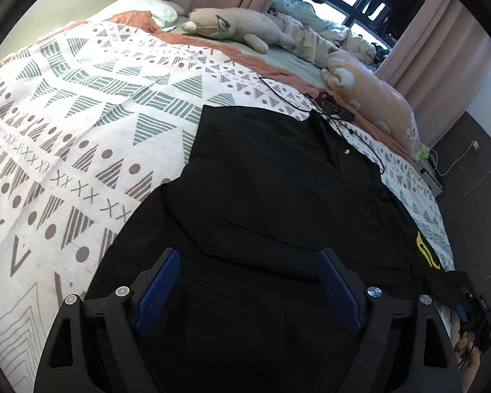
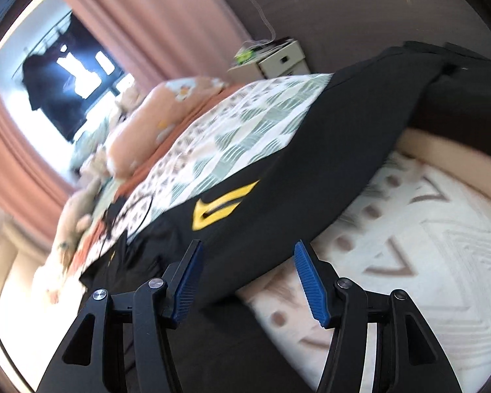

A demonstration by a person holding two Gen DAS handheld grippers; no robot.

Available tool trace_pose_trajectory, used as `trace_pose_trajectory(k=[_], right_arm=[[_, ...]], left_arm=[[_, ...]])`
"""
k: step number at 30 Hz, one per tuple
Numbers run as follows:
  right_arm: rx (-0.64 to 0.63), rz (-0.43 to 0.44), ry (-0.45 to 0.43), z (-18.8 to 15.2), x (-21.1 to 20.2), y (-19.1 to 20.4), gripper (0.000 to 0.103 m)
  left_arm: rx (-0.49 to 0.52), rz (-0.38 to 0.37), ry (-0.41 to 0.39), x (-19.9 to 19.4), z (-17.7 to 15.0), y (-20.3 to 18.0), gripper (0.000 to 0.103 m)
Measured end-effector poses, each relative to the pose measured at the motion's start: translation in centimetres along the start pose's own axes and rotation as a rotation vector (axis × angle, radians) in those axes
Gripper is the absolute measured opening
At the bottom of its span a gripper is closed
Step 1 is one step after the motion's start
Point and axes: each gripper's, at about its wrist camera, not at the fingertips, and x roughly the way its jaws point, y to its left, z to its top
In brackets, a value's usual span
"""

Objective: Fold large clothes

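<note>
Black garment (image 1: 278, 196) spread near the bed's (image 1: 81, 114) right edge, partly folded, yellow logo (image 2: 222, 206) side overhanging that edge. Left gripper (image 1: 248, 291) wide open above cloth, nothing held; right gripper (image 2: 245, 278) parted, empty. Further folds judged outstanding; stuffed toys (image 1: 235, 26) at headboard end.
</note>
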Motion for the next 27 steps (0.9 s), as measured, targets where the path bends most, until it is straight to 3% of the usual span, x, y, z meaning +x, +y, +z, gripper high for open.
trace_pose_trajectory(k=[9, 12, 15, 16, 17, 21, 27], right_arm=[[0.087, -0.038, -0.021, 1.7, 1.9, -4.4, 0.057], [0.092, -0.029, -0.042, 2.4, 2.7, -5.3, 0.052], [0.084, -0.017, -0.056, 3.0, 3.4, -5.9, 0.028], [0.08, -0.012, -0.057, 3.2, 3.6, -6.0, 0.01], [0.08, -0.001, -0.06, 3.3, 3.7, -6.1, 0.006], [0.084, 0.133, -0.105, 3.6, 2.7, -5.2, 0.004], [0.033, 0.304, -0.136, 3.4, 0.4, -0.3, 0.004]], left_arm=[[0.043, 0.011, -0.004, 0.6, -0.7, -2.0, 0.086], [0.059, 0.027, -0.003, 0.9, -0.8, -2.0, 0.086], [0.062, 0.033, -0.003, 1.1, -0.7, -1.8, 0.086], [0.062, 0.035, -0.002, 1.2, -0.7, -1.7, 0.086], [0.061, 0.039, -0.002, 1.3, -0.7, -1.5, 0.086], [0.058, 0.047, -0.002, 1.6, -0.5, -1.3, 0.086], [0.035, 0.034, -0.008, 1.5, -0.2, -1.2, 0.086]])
